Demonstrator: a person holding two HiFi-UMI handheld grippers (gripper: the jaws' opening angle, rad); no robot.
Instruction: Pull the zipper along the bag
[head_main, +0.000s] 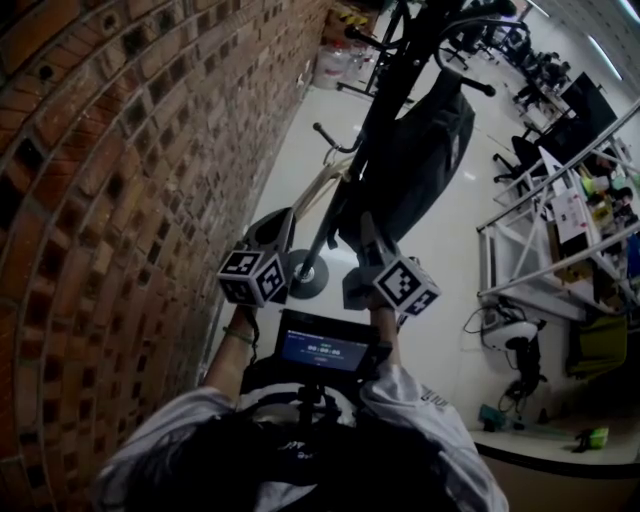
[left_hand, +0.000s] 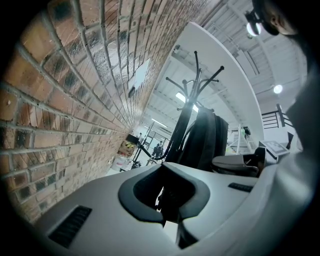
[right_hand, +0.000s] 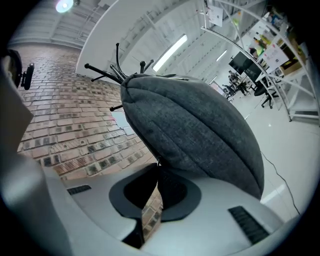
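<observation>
Dark grey fabric backpack (head_main: 425, 150) hangs on black metal coat stand (head_main: 385, 80) beside red brick wall (head_main: 120, 180). Right gripper (right_hand: 157, 172) is pinched on the small dark zipper pull (right_hand: 158, 161) at the bag's lower seam. Left gripper (left_hand: 164, 170) has its jaws together, something dark at the tips, can't tell what. Best to draw steadily along the seam line with the fabric taut and no twisting.

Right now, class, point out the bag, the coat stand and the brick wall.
bag (right_hand: 200, 130), right gripper view, grey fabric side.
coat stand (left_hand: 181, 127), left gripper view, black pole.
brick wall (head_main: 100, 200), head view, bare bricks.
</observation>
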